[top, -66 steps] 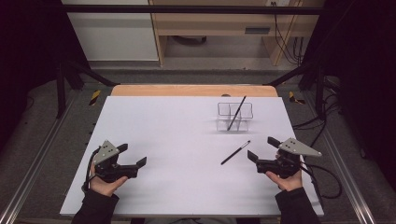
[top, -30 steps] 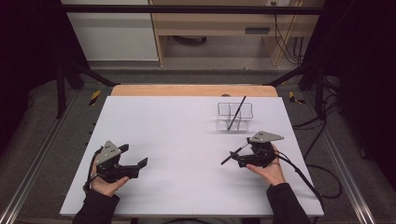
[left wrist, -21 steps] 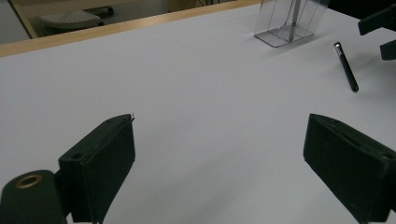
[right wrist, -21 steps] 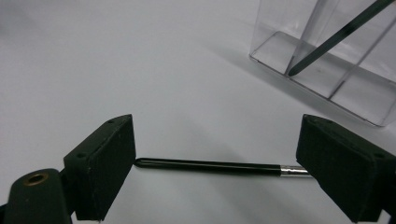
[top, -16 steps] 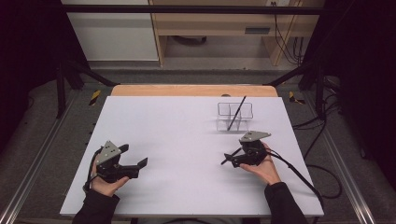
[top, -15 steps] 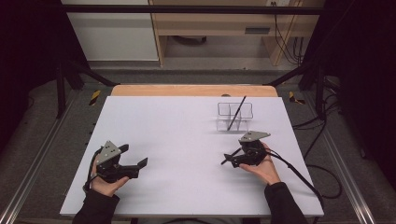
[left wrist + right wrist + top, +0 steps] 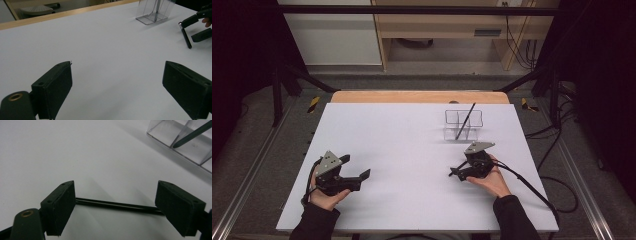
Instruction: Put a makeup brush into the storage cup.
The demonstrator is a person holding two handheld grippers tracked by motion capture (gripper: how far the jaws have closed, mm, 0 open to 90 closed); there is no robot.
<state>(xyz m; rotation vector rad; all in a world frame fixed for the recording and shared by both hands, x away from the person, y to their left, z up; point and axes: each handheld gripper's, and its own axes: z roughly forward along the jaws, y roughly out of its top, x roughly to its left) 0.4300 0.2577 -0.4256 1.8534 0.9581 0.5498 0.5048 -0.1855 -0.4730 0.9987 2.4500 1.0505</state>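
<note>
Right gripper sits low over a black pen on the white table, just short of the clear holder. Left gripper view: jaws spread, nothing between. Right gripper view: jaws wide either side of the pen, apparently lined up for pickup; closing comes next.

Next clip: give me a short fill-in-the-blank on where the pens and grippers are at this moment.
1. The right gripper has its jaws ____ around the pen on the table.
2. The other pen leans inside the clear ____.
3. The left gripper holds ____.

Missing words: open; organizer; nothing
</note>
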